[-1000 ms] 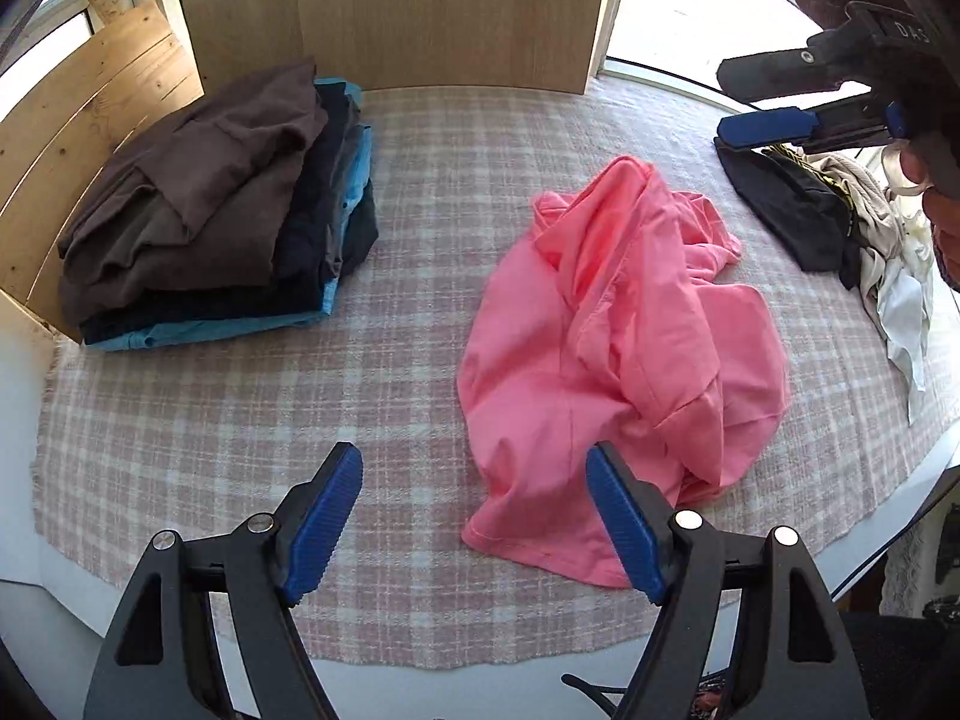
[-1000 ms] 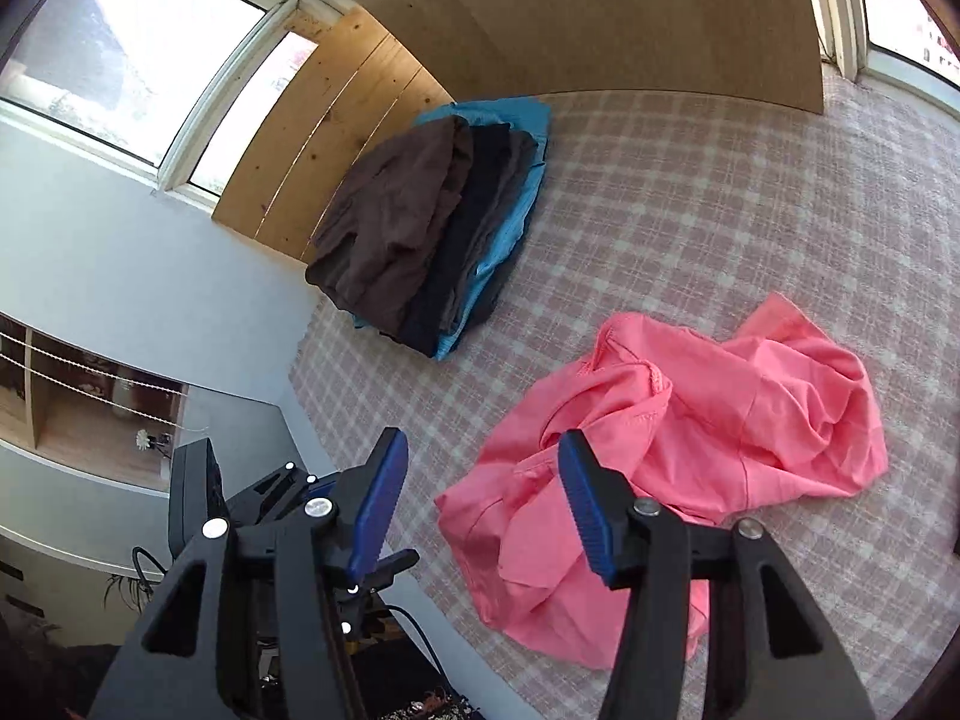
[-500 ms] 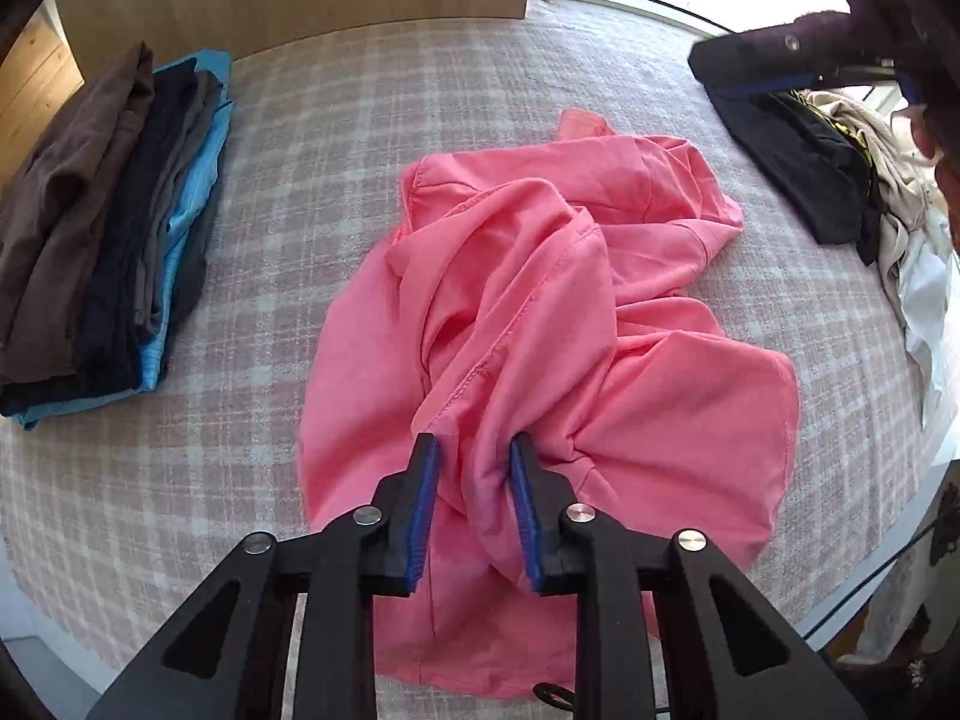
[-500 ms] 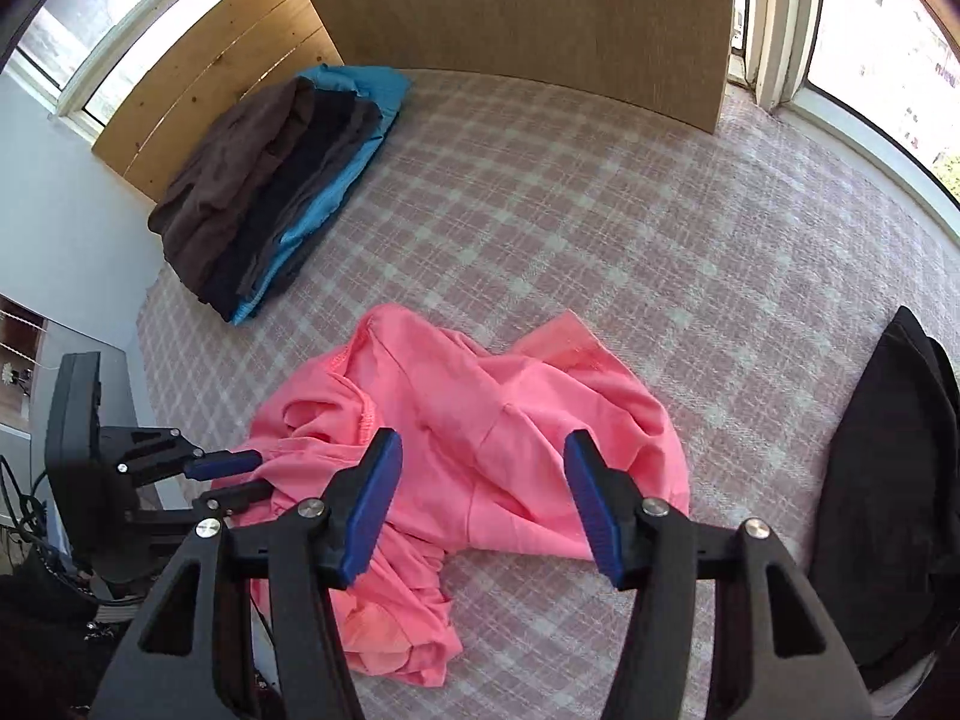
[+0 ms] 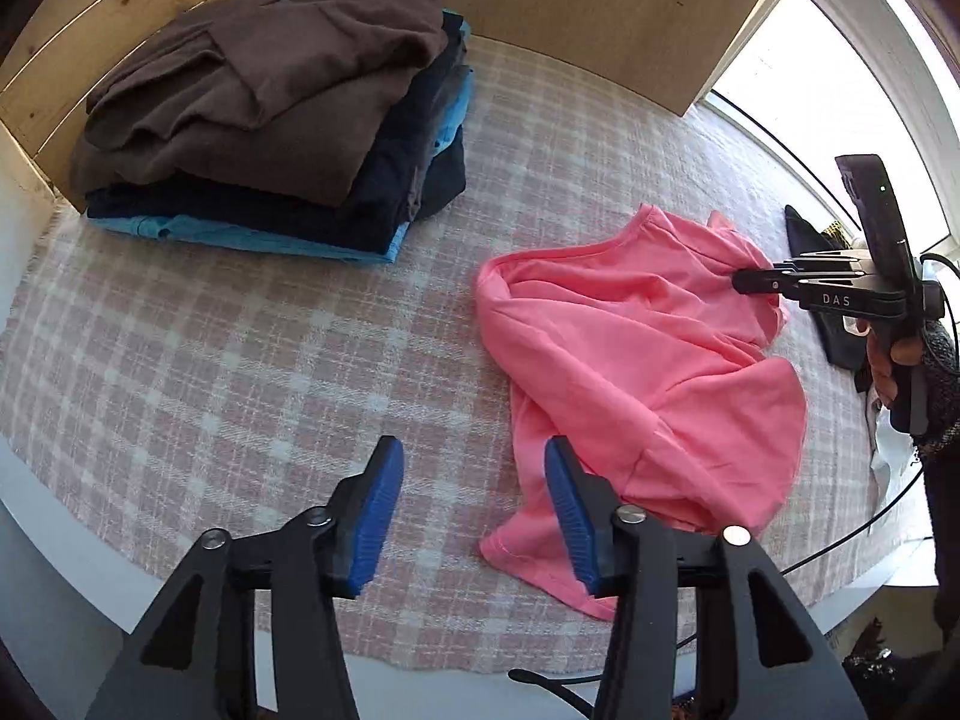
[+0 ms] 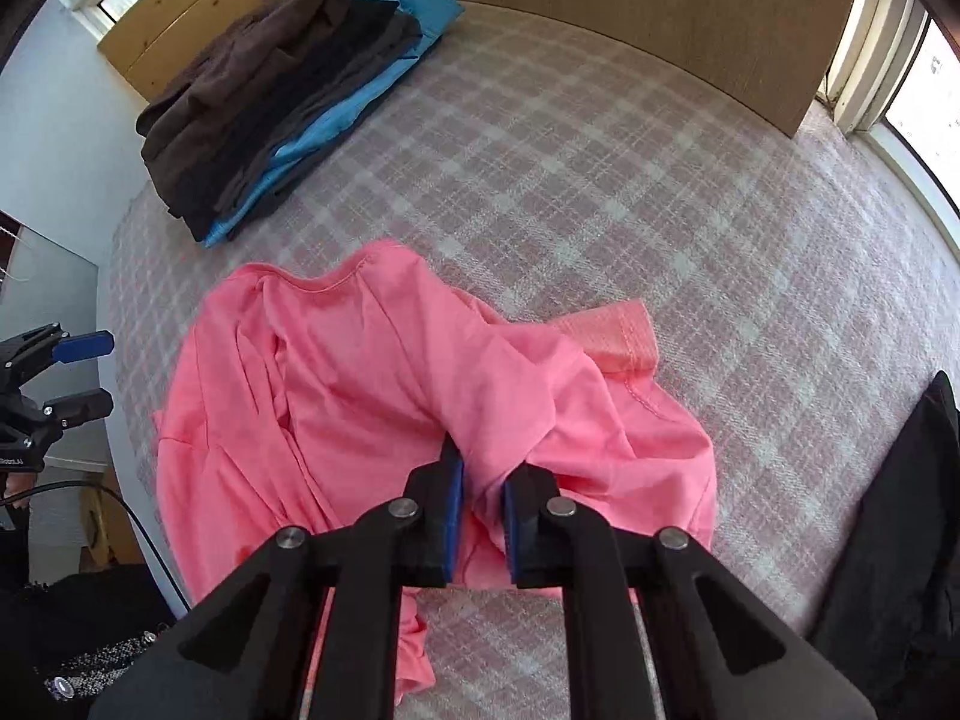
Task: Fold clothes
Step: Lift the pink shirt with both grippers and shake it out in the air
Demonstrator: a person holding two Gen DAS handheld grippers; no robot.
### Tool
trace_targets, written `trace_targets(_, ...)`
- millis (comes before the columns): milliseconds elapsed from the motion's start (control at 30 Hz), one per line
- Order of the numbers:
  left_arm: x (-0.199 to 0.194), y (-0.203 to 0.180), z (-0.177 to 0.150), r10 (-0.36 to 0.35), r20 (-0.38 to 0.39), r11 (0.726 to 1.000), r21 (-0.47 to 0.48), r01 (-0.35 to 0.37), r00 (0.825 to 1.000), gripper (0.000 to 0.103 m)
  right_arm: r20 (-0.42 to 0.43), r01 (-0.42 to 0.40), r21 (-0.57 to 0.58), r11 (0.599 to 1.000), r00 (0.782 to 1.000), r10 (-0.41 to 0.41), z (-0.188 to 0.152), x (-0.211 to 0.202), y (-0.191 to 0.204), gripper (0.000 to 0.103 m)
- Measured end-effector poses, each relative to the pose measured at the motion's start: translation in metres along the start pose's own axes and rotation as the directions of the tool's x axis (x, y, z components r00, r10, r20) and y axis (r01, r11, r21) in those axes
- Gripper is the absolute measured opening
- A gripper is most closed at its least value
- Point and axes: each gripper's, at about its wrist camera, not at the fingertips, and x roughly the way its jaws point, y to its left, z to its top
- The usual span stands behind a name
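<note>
A crumpled pink shirt (image 5: 630, 360) lies on the plaid-covered table (image 5: 240, 360). My left gripper (image 5: 471, 450) hovers over the cloth at the shirt's near left edge. Its jaws are opening, with only plaid cloth showing between them. In the right wrist view the left gripper (image 6: 78, 372) sits at the left edge, fingers apart. My right gripper (image 6: 483, 468) is down on the pink shirt (image 6: 360, 372). Its jaws are closing, and a bunched fold of fabric is pinched between the blue pads. From the left wrist view the right gripper (image 5: 741, 282) grips the shirt's far right side.
A stack of folded clothes (image 5: 270, 120), brown on top of dark and blue pieces, stands at the back left against wooden boards (image 5: 540, 0). A dark garment pile (image 6: 900, 510) lies at the right edge. Windows run behind the table, and cables hang at the front edge.
The left gripper, pinched on the shirt half a second ago, has let go, opened and drawn back to the left. The right gripper has sunk onto the shirt and closed on a fold.
</note>
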Motion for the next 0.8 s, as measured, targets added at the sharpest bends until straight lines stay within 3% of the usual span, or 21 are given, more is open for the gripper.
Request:
trace_targets(67,0.006,-0.013,0.001,0.030,0.002,0.999,0.038,-0.030,1.000,0.071,0.020,0.020,0.011,1.000,1.000,-0.020,-0.002,-0.014,-0.003,0.009)
trace_targets(267,0.036,-0.009,0.026,-0.073,-0.071,0.993,-0.097,0.066,0.995,0.071,0.023,0.056,0.002,0.998,0.998,-0.056,-0.009,-0.026,-0.004,0.009)
trace_targets(400,0.058,-0.024,0.042,-0.071,-0.109,0.995,-0.073,0.063,0.992,0.071,-0.005,0.075,-0.005,0.997,0.997,-0.075,-0.011,-0.008,-0.002,0.009)
trace_targets(467,0.071,-0.029,0.046,-0.055,-0.139,0.997,-0.053,0.048,0.989,0.047,-0.008,0.085,0.007,0.996,0.996,-0.085,-0.013,-0.004,-0.006,0.009)
trace_targets(500,0.077,-0.030,0.047,-0.054,-0.158,0.998,-0.052,0.046,0.986,0.015,-0.002,0.090,0.016,0.996,0.996,-0.090,-0.015,-0.006,-0.009,0.009)
trace_targets(533,0.082,-0.027,0.047,-0.075,-0.175,0.995,-0.074,0.063,0.982,0.002,0.004,0.096,0.026,0.995,0.995,-0.096,-0.017,-0.007,-0.011,0.009)
trace_targets(633,0.072,-0.020,0.045,-0.112,-0.118,0.991,-0.087,0.102,0.987,0.001,0.028,0.116,0.056,0.992,0.993,-0.118,-0.024,-0.014,-0.018,0.009)
trace_targets(800,0.002,-0.019,0.045,-0.078,0.050,0.997,0.001,0.078,0.996,0.001,0.190,0.152,0.136,0.979,0.966,-0.176,-0.036,-0.081,-0.021,0.008)
